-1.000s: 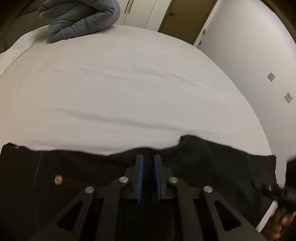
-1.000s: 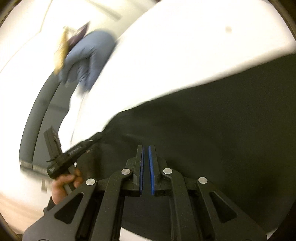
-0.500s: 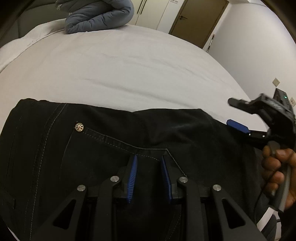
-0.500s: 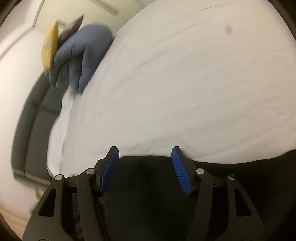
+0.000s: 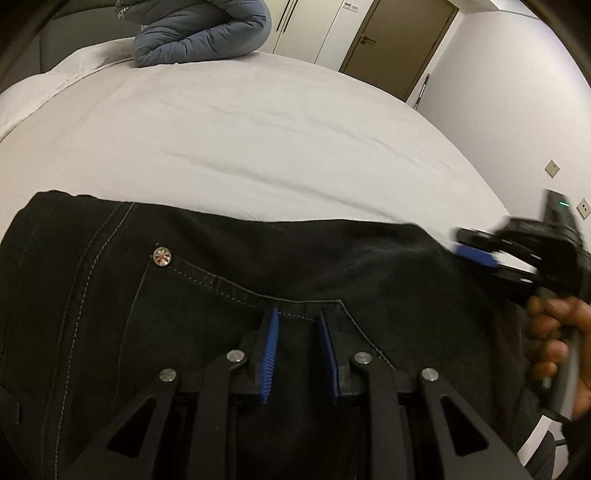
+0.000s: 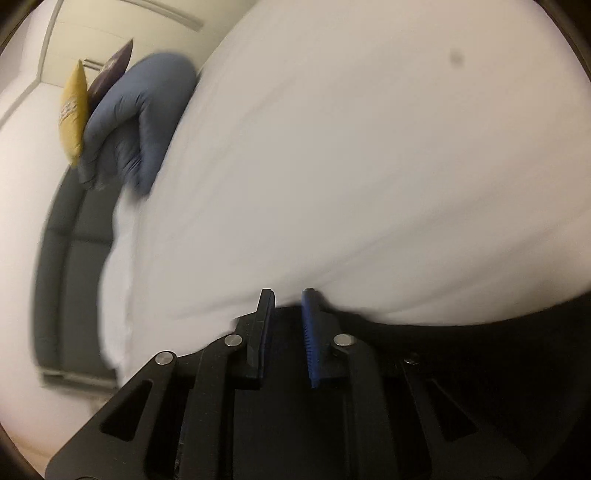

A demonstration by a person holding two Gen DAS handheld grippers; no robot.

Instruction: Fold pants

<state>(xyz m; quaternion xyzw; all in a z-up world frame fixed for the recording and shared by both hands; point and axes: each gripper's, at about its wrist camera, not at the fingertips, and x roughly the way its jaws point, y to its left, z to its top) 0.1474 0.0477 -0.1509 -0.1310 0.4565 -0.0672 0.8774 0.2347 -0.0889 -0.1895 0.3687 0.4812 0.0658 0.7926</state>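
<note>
Below, black pants are spread flat across the near part of a bed covered by a white sheet, with the sheet left bare beyond them. A pale-stitched pocket seam and a small round metal rivet are seen on the cloth in the left wrist view. The left gripper is held over the pocket area, its blue-padded fingers parted by a narrow gap; the cloth is seen lying flat beneath the gap and nothing is pinched. Its jaws have just narrowed a little. At the far right edge of the pants, the right gripper is seen blurred, carried by a person's hand. In the right wrist view the right gripper is placed at the far edge of the pants, where black cloth meets white sheet. Its jaws have just been closing and a narrow gap remains; whether cloth is caught between the pads cannot be told through the blur. A rolled blue-grey quilted jacket is set at the far left of the bed, well apart from the pants, with a yellow cushion beside it.
</note>
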